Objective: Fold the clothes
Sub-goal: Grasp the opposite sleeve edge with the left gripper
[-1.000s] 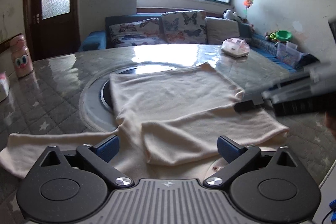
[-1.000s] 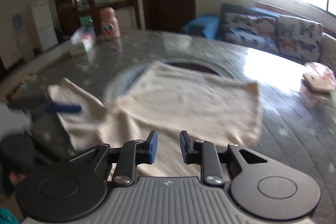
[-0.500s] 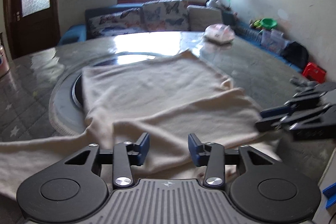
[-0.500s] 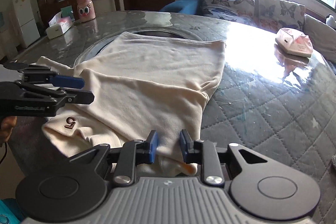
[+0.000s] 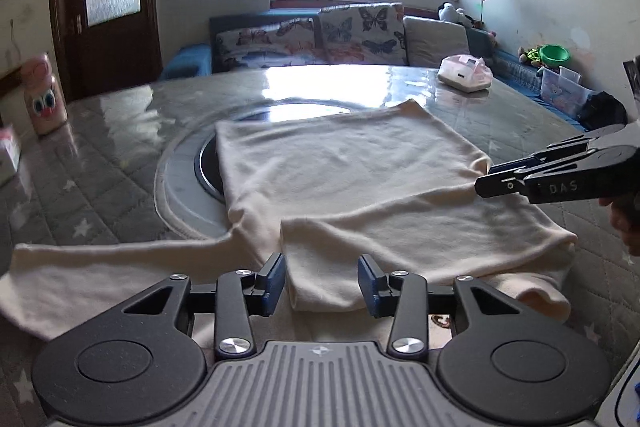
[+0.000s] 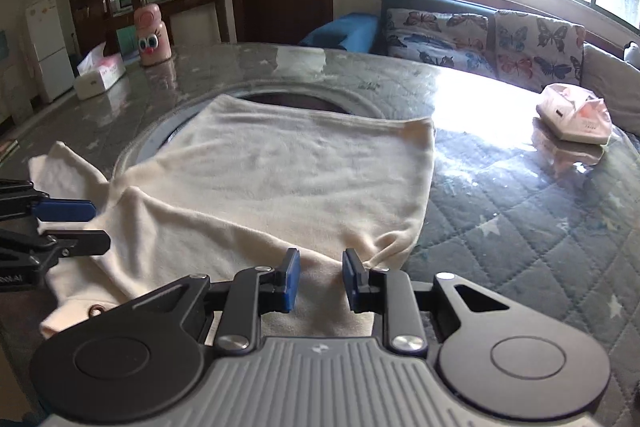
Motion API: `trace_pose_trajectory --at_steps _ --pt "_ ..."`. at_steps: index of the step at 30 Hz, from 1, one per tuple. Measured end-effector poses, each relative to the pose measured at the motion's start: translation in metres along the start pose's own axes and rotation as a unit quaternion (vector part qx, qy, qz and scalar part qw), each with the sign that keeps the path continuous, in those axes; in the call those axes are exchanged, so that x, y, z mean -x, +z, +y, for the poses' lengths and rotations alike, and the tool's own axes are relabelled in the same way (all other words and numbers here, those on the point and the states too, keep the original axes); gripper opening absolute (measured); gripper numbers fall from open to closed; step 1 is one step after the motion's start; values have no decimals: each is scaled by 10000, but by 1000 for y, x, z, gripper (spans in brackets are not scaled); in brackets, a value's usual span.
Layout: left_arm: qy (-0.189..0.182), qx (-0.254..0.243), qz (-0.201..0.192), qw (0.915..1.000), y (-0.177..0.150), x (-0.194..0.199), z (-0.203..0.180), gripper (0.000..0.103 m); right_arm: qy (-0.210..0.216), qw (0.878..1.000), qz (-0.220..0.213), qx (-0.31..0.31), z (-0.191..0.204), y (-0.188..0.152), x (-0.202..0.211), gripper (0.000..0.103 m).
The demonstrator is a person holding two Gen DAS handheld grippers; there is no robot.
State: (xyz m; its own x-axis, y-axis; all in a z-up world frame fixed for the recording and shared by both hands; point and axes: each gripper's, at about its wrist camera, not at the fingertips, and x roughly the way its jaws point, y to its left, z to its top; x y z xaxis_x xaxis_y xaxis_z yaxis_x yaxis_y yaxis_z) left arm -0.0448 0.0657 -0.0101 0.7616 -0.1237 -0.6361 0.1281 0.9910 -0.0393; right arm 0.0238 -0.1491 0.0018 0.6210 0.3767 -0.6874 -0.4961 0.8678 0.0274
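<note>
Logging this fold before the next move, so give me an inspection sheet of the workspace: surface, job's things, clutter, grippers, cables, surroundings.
Surface: round table under a grey quilted star cover, glossy, with a turntable ring at its centre.
Job's things: cream long-sleeve top lying flat, one sleeve stretched out sideways, the other folded across the body.
Clutter: tissue box, pink cartoon bottle, pink-white packet.
Grippers: left gripper open over the folded edge; right gripper open over the cloth; neither holds anything.
Cables: nothing seen.
Surroundings: butterfly-cushion sofa, bright window, dark door, fridge.
</note>
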Motion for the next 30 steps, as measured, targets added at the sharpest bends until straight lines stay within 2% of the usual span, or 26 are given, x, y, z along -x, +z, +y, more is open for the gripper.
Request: trace_pose_trajectory --at_steps 1,2,3,6,10,13,20,24,26,28,30 --pt "30 0 6 10000 -1 -1 0 24 -7 10000 7 -1 0 -1 -2 23" --pt "70 -8 0 10000 -2 -1 1 22 3 10000 6 -17 -1 -2 -3 23" --pt "87 14 -12 10000 -2 0 2 14 3 10000 5 -15 -1 -3 -3 23" --pt "106 81 -42 9999 -2 5 7 6 -49 10000 -11 67 1 -2 -2 23" --pt "127 89 -23 9999 -4 7 10 5 -106 9997 -86 203 10 0 3 23" --pt "101 130 -36 9999 -6 9 12 5 105 9988 -185 430 27 5 9 23" --pt "-30 218 -53 9997 -7 11 20 5 540 9955 -91 777 67 16 -8 24" --pt "35 341 -75 9994 -9 17 26 13 781 9916 22 1026 94 11 -19 23" --pt "145 355 -152 9991 -10 22 30 25 840 9894 54 1179 104 8 -19 23" --pt "260 389 -212 9987 -10 27 37 40 911 9859 47 1405 116 5 -16 23" --pt "349 423 -255 9982 -10 31 44 48 970 9840 4 1496 123 6 -13 24"
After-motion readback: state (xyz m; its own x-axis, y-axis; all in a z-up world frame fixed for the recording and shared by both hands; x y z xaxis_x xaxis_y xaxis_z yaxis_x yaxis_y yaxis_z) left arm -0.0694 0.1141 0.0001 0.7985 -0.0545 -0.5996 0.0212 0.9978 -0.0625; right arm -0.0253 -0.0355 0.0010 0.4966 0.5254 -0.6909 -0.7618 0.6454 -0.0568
